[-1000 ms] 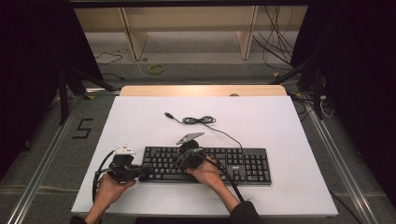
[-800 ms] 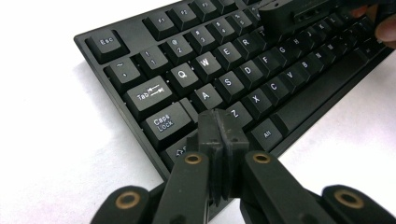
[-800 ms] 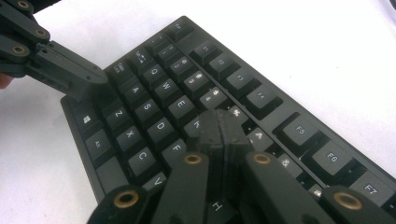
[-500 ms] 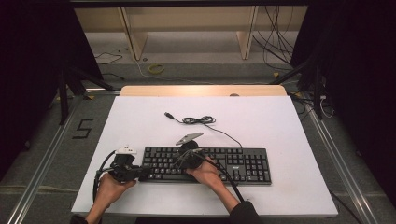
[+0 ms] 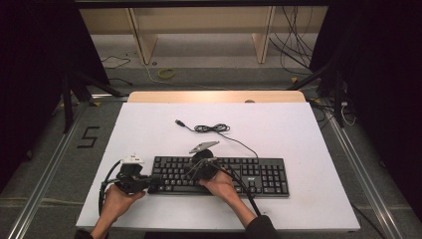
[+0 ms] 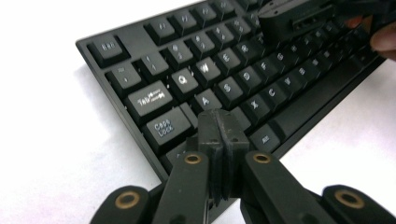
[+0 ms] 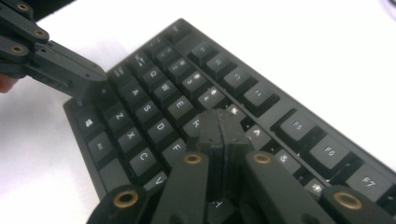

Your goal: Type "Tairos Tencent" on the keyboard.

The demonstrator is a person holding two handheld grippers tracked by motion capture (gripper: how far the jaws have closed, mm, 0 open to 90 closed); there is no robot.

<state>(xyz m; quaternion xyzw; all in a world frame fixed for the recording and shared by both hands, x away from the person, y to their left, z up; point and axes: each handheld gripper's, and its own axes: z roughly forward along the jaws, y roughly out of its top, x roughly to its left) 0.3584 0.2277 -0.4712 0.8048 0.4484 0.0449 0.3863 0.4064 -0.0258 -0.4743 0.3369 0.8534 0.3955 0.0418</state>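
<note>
The table (image 5: 278,129) in front of me is white, and the keyboard (image 5: 249,174) lies flat on its near half, long side running left to right, a little left of centre. Its cable (image 5: 214,128) trails off the back edge and curls in a loose bunch farther up the table, the plug end lying free to the left of the bunch.

My left gripper (image 5: 149,183) is at the keyboard's left end, low over the near corner. In the left gripper view its jaws are pressed together with nothing between them, and the joined tips (image 6: 219,126) sit over the row just below the A key, beside Caps Lock. Whether they press a key or just hover above it, I cannot tell.

My right gripper (image 5: 201,169) is over the letter keys, left of the keyboard's middle, my hand (image 5: 221,186) resting at the near edge. In the right gripper view those jaws are also closed on nothing, tips (image 7: 219,128) meeting above the keys just right of D and F. My left gripper (image 7: 70,74) shows there too, at the keyboard's far corner.
</note>
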